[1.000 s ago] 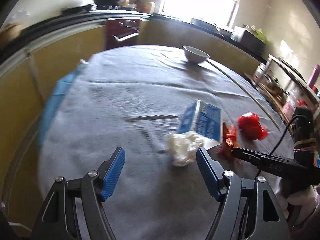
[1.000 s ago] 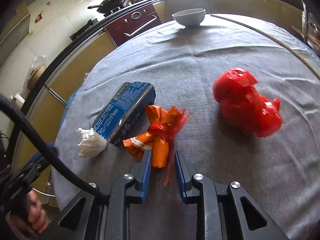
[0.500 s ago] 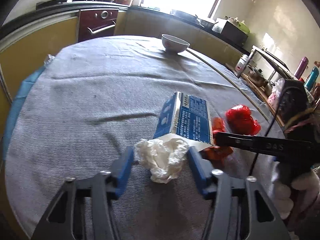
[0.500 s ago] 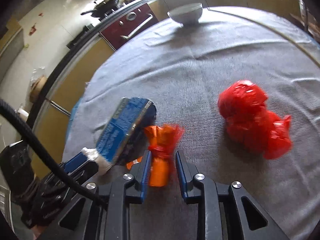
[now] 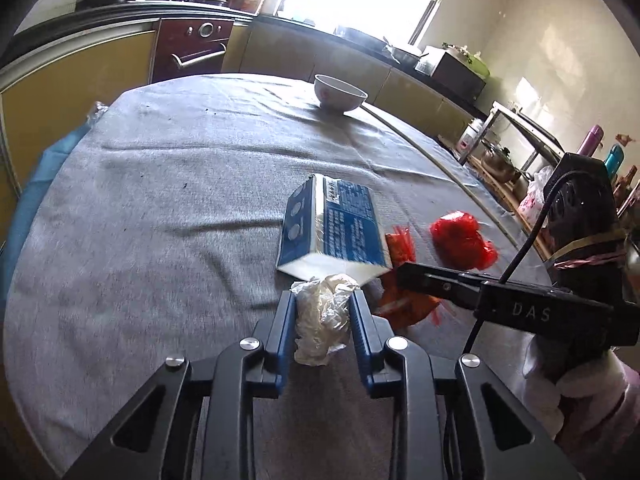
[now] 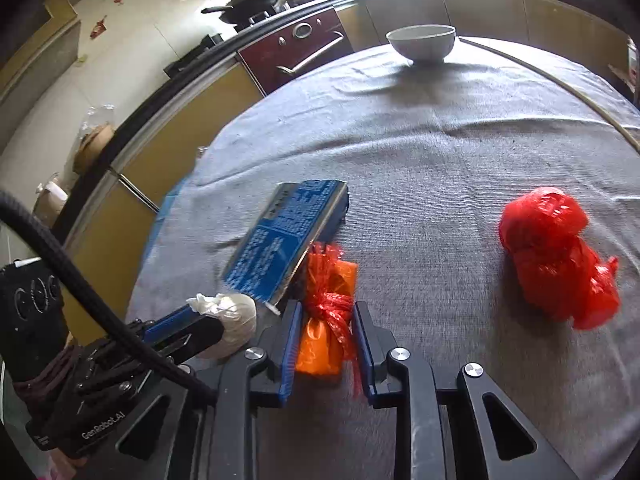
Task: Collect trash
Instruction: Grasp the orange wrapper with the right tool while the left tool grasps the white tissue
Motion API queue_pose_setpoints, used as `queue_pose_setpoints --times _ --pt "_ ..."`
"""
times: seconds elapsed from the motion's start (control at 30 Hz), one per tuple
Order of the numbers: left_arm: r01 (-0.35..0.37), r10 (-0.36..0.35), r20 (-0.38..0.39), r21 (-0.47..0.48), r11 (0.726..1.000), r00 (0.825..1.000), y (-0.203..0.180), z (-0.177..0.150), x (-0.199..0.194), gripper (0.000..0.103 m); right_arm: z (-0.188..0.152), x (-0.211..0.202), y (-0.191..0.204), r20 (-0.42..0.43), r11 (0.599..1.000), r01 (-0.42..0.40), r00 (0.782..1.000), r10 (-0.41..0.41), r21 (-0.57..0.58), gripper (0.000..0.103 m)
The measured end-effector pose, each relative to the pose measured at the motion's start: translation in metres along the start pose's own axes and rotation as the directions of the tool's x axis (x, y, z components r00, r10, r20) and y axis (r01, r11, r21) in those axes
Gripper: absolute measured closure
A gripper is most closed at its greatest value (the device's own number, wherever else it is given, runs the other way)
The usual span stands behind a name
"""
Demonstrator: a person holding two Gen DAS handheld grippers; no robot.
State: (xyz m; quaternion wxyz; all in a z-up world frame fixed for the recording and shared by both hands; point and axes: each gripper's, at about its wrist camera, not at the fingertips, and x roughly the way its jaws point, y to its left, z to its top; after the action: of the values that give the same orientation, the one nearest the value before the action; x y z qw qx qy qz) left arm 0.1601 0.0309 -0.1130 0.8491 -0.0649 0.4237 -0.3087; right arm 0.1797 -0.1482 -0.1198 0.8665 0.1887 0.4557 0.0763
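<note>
Blue pads are what you should watch first: at the bottom centre of the left wrist view your left gripper [image 5: 323, 322] has just been closing, and its jaws now press both sides of the crumpled white plastic wad [image 5: 324, 318], so you have it pinched. Lift it straight up and slowly, because the wad sits right against the near white end of the blue carton [image 5: 334, 232] and a sideways drag would likely shove the carton along the grey tablecloth [image 5: 160, 208]. In the right wrist view, bottom centre, your right gripper [image 6: 325, 334] is clamped tight on the orange wrapper [image 6: 322, 336] with its red net tie; the wrapper's far end touches the carton's edge, so raise that one clear too before you swing it anywhere. Your two tools stand just beside each other here, so part them as you rise to keep the cable and bodies from knocking. Both pieces look soft and light; I judge a firm squeeze is enough, but don't jerk, since thin plastic can slip out. Farther on, at the right of the frame, the red plastic bag [image 6: 556, 256] lies well apart on the cloth, untouched, and with the carton it looks next to collect. At the far edge, top of the frame, the white bowl [image 6: 421, 42] stands upright; leave it alone.
</note>
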Motion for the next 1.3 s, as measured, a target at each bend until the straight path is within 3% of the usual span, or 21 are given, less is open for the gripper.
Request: queue_pose_setpoints --times 0.27,0.47,0.7,0.8,0.9,0.97,1.07,1.13,1.17,1.3 --pt "-0.071 0.07 0.013 0.057 0.996 0.997 -0.027 -0.027 -0.03 0.074 -0.015 -0.033 -0.01 0.011 1.0 0.0 1.0 -0.001 0.023 0.076" --pt "-0.097 0.096 0.028 0.038 0.995 0.995 -0.028 -0.04 -0.048 0.074 -0.011 -0.035 -0.026 -0.006 0.988 -0.041 0.999 0.042 0.147 0.072" --pt "-0.129 0.128 0.035 0.036 0.991 0.991 -0.022 -0.042 -0.057 0.074 -0.003 -0.004 -0.004 -0.044 0.994 0.113 0.993 -0.112 0.0 0.071" --pt "-0.121 0.12 0.038 0.025 0.992 0.992 -0.018 -0.042 -0.06 0.074 -0.002 0.004 0.002 -0.051 0.99 0.137 0.989 -0.139 -0.04 0.07" --pt "-0.116 0.115 0.041 0.024 0.993 0.993 -0.017 -0.042 -0.059 0.074 -0.001 0.014 0.006 -0.066 0.986 0.153 0.985 -0.157 -0.069 0.065" --pt "-0.114 0.113 0.036 0.021 0.993 0.993 -0.017 -0.043 -0.058 0.074 0.001 0.016 0.009 -0.059 0.983 0.157 0.985 -0.163 -0.094 0.052" --pt "-0.114 0.113 0.031 0.02 0.993 0.993 -0.017 -0.043 -0.058 0.074 0.002 0.017 0.01 -0.048 0.98 0.16 0.985 -0.167 -0.12 0.053" --pt "-0.111 0.11 0.033 0.017 0.994 0.993 -0.016 -0.043 -0.059 0.074 0.001 0.016 0.008 -0.04 0.981 0.158 0.986 -0.164 -0.116 0.068" --pt "-0.11 0.11 0.032 0.016 0.994 0.993 -0.017 -0.043 -0.059 0.074 0.001 0.014 0.004 -0.041 0.984 0.146 0.988 -0.151 -0.101 0.071" --pt "-0.117 0.117 0.035 0.023 0.993 0.993 -0.021 -0.042 -0.061 0.074 -0.002 0.005 -0.008 -0.03 0.994 0.103 0.994 -0.104 -0.042 0.073"
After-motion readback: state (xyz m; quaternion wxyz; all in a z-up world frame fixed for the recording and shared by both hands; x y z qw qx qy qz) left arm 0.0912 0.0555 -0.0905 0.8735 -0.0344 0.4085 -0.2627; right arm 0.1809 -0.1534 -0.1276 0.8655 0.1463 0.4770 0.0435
